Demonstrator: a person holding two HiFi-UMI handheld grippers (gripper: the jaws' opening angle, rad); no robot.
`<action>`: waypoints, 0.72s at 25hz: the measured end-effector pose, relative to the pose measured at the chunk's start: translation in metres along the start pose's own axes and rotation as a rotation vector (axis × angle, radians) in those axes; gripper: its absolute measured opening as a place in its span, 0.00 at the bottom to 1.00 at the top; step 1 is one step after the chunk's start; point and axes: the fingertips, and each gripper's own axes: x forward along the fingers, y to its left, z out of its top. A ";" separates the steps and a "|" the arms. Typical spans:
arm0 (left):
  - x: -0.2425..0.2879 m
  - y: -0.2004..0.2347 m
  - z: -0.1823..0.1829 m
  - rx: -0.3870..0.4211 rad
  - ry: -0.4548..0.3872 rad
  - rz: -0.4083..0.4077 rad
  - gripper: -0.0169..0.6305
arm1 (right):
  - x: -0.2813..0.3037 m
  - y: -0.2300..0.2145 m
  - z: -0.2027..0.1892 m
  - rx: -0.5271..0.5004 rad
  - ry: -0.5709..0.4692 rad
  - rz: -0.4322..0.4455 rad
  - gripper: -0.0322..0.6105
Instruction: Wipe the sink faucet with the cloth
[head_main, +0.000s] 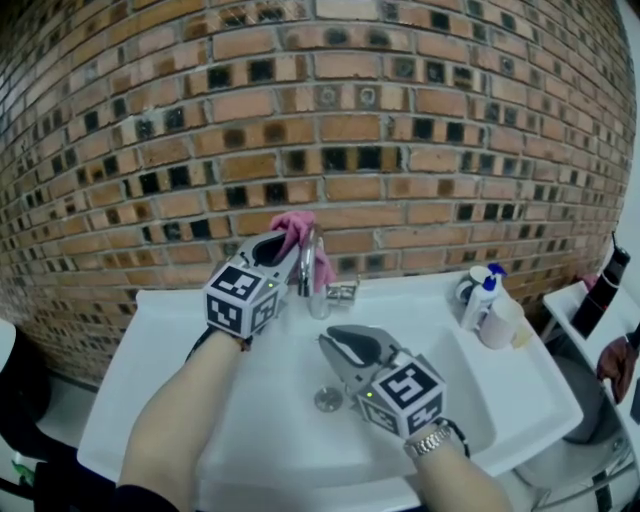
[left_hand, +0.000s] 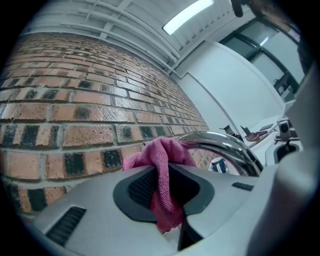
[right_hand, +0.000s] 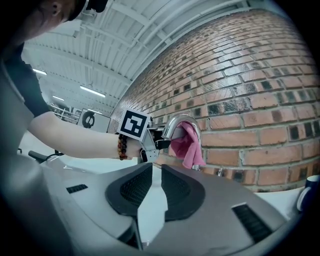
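**Operator:** Where is the cloth?

**Caption desk:** The pink cloth (left_hand: 162, 165) is bunched over the curved top of the chrome sink faucet (head_main: 308, 268), with one fold hanging down the spout on the brick wall (head_main: 400, 130) side.

**Operator:** And my left side?

**Caption desk:** Your left forearm reaches from the lower left across the white sink (head_main: 180, 420) to the tap. The left gripper (left_hand: 167, 175) points roughly level at the wall. Its jaws are pinched on the cloth, which fills the gap between the dark pads, and the cloth is pressed against the spout.

**Operator:** The right?

**Caption desk:** Your right forearm, with a watch (head_main: 432, 441) on the wrist, comes in from the bottom edge. The right gripper (head_main: 345, 345) hangs level over the basin, near the drain (head_main: 328, 400) and well short of the tap. It is aimed at the faucet. Its jaws stand a narrow slot apart, with nothing between them and touching nothing.

**Operator:** Anything else nearby?

**Caption desk:** Bottles (head_main: 483, 300) stand on the sink's right rim.
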 end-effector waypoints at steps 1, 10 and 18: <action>0.001 0.000 -0.002 -0.002 0.001 -0.003 0.13 | 0.000 0.000 0.000 0.000 0.002 0.000 0.16; 0.007 0.002 -0.016 -0.020 0.012 -0.022 0.14 | 0.001 0.000 -0.002 0.010 0.019 0.001 0.16; 0.010 0.004 -0.039 -0.050 0.043 -0.025 0.13 | 0.003 0.000 -0.005 0.010 0.032 0.005 0.16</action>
